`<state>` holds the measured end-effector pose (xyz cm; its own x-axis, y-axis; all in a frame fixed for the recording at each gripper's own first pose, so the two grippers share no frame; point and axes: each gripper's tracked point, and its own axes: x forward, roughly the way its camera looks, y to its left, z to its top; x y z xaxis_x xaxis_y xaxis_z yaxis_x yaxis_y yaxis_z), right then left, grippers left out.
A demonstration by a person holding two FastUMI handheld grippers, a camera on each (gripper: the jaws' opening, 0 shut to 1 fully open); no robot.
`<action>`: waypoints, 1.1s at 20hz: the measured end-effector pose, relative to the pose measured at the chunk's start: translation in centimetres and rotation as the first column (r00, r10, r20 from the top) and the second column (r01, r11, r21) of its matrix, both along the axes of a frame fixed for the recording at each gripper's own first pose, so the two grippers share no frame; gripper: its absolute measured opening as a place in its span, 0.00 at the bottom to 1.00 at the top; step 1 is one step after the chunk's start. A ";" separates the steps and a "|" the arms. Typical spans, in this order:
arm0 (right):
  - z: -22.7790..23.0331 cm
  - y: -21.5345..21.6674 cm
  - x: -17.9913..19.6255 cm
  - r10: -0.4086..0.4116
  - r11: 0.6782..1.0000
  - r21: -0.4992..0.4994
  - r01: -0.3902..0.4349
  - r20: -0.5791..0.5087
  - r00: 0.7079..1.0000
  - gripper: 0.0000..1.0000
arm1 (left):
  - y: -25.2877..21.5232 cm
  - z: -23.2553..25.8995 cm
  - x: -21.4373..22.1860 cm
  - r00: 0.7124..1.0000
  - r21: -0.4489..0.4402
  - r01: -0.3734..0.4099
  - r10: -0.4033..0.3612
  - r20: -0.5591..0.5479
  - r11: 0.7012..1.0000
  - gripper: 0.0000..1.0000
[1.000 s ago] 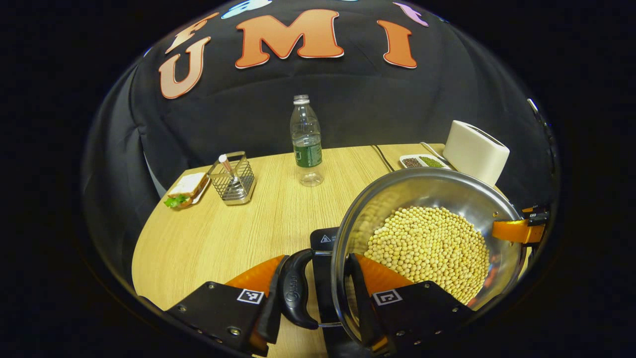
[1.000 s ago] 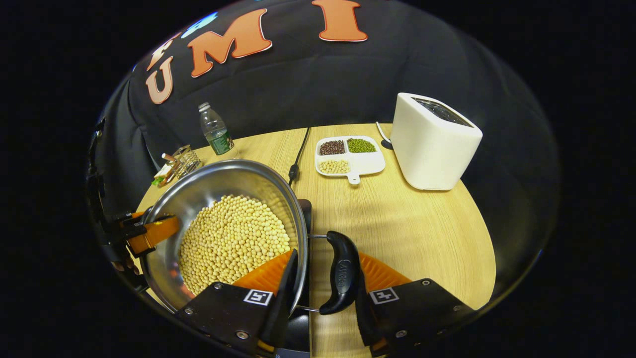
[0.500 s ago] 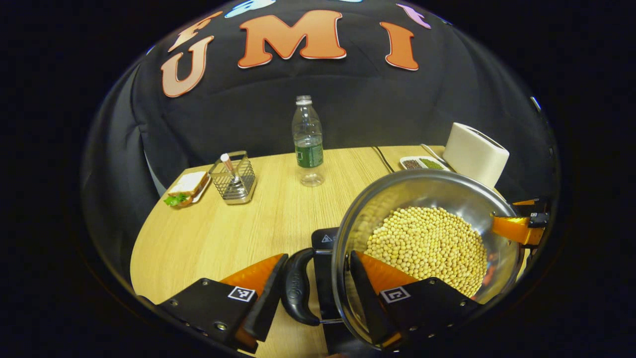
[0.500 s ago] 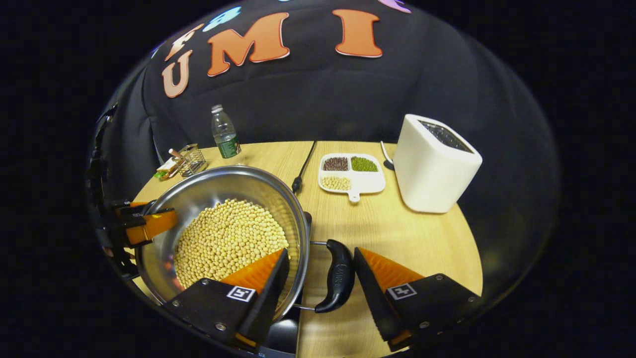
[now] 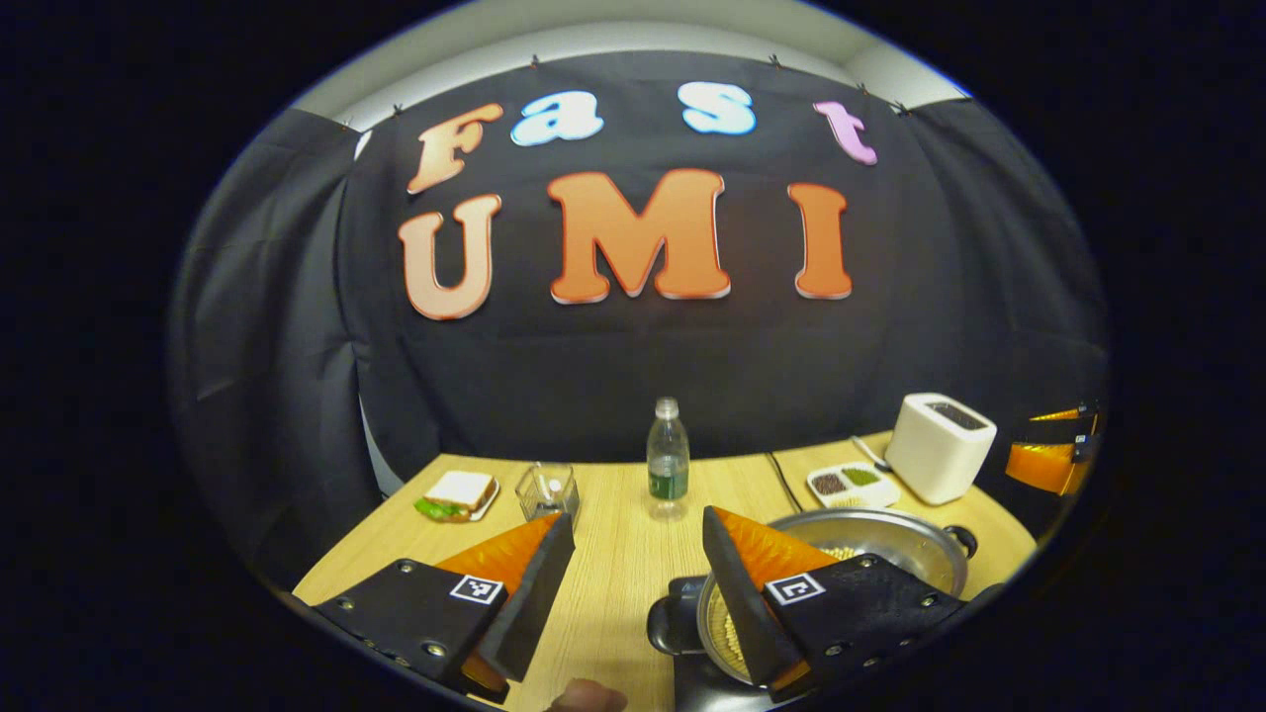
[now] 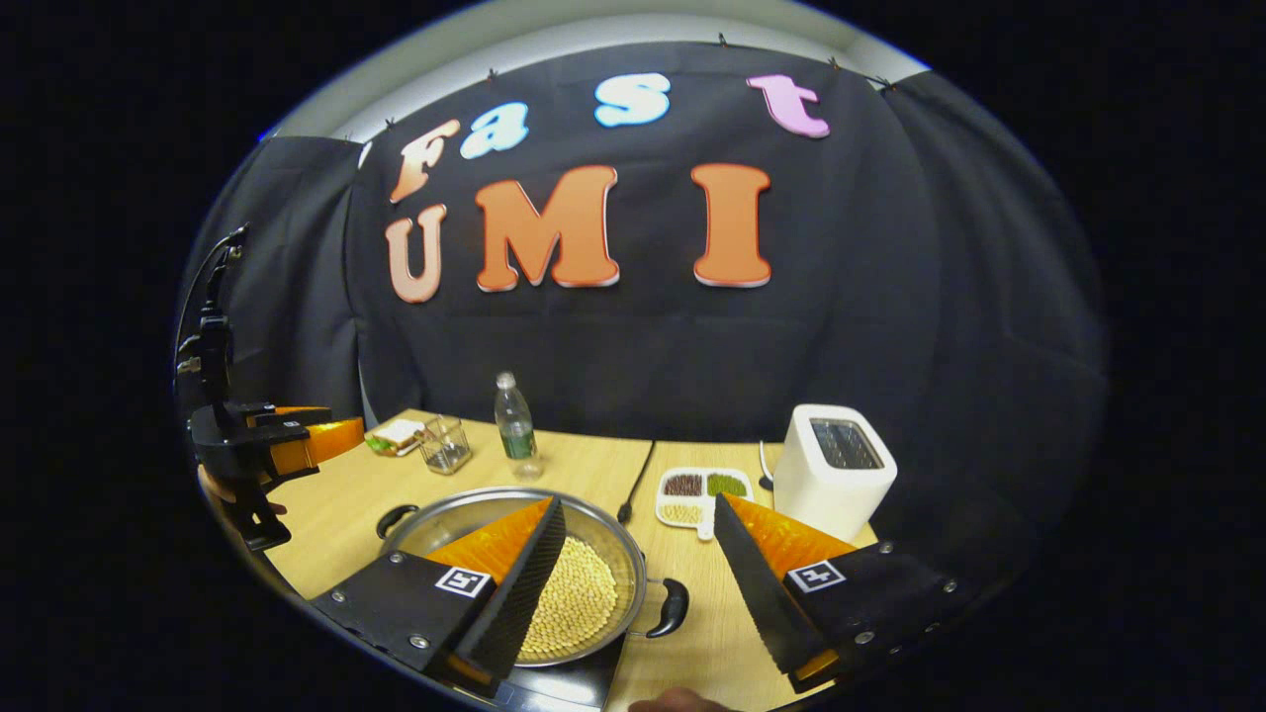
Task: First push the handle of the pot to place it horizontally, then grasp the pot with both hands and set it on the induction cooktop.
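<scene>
The steel pot of soybeans (image 6: 554, 583) sits on the black induction cooktop (image 6: 579, 682) at the table's (image 6: 732, 623) near edge, side handles level. The right tool (image 6: 638, 569) is spread wide above it, holding nothing. The left tool (image 5: 638, 578) is likewise spread and empty above the pot's other side. A white toaster (image 6: 833, 470) stands near the far right corner.

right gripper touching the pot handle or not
Apart. In the right gripper view the right gripper is wide open and raised, with bare table visible between the pot handle and its fingers.
</scene>
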<state>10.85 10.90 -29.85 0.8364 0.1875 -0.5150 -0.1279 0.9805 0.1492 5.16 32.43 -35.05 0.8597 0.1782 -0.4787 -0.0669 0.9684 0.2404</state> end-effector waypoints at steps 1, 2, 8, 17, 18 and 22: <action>1.9 0.1 0.1 0.005 1.000 0.007 -0.006 0.042 0.999 0.94 | -0.2 1.0 0.6 0.999 -0.012 0.001 -0.001 0.040 1.000 0.81; 3.7 0.3 -0.2 0.012 1.000 0.014 -0.013 0.075 0.997 0.93 | -0.3 2.1 1.0 0.997 -0.021 0.000 0.002 0.083 1.000 0.81; 13.1 0.1 -0.7 0.014 0.998 0.058 -0.031 0.263 0.965 0.93 | 0.2 8.0 3.3 0.950 -0.011 -0.008 0.011 0.312 1.000 0.80; 19.7 1.6 -2.0 0.070 0.993 0.059 -0.103 0.408 0.910 0.93 | 1.1 13.4 4.3 0.867 0.004 -0.027 0.021 0.499 1.000 0.79; 20.0 1.9 -2.2 0.077 0.992 0.055 -0.110 0.419 0.905 0.93 | 1.2 13.6 4.2 0.863 0.004 -0.028 0.022 0.504 1.000 0.79; 21.7 2.4 -2.3 0.097 0.990 0.045 -0.133 0.467 0.879 0.93 | 1.2 13.8 4.3 0.860 0.007 -0.024 0.017 0.510 1.000 0.79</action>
